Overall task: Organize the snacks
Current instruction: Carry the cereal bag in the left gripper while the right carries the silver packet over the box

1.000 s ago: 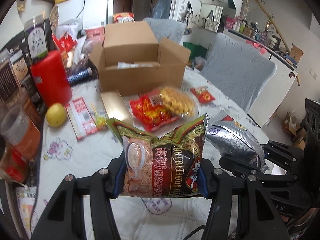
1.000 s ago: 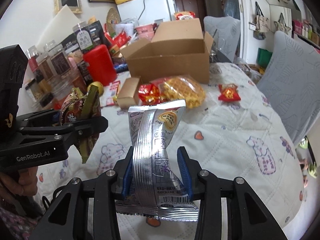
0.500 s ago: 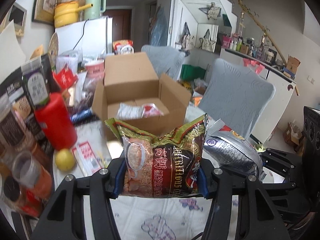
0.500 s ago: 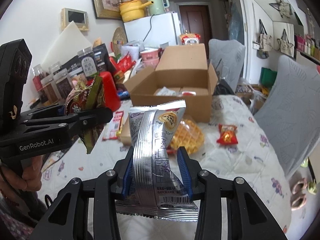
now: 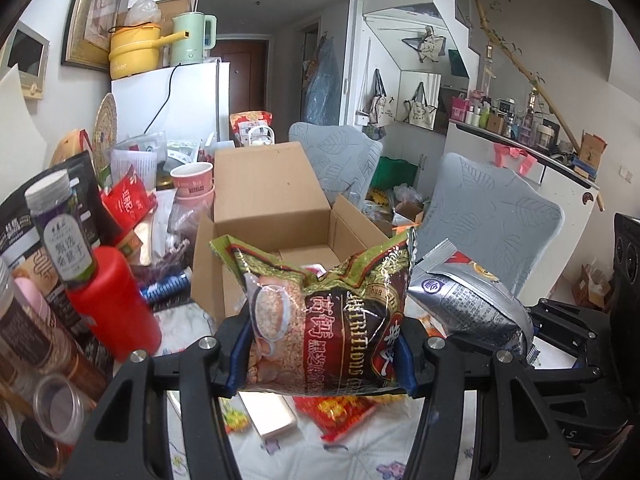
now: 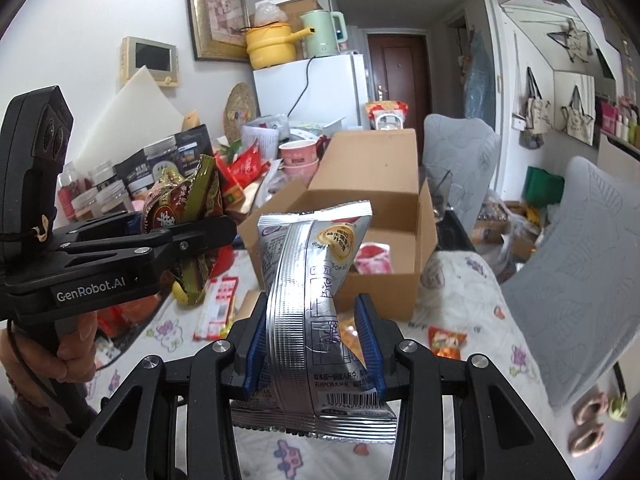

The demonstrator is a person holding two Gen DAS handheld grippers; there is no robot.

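Left wrist view: left tool (image 5: 322, 354) is gripping the oatmeal bag (image 5: 324, 316); right tool (image 6: 312, 354) is clamping the silver packet (image 6: 316, 304). Both are hanging before the open cardboard box (image 6: 384, 200). Advisable: clear the near wall, then release one at a time.

Lived-in home, fridge (image 6: 310, 88), framed picture (image 6: 218, 24), cluttered dining table (image 6: 460, 320)

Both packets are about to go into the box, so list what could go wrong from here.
1. The brown oat packet and the silver packet are carried side by side; in the left wrist view they nearly touch, so they may collide over the cardboard box.
2. The silver packet is pinched low, its top standing free, and may snag the box's near wall.
3. The red bottle stands close beside the box and could be knocked.
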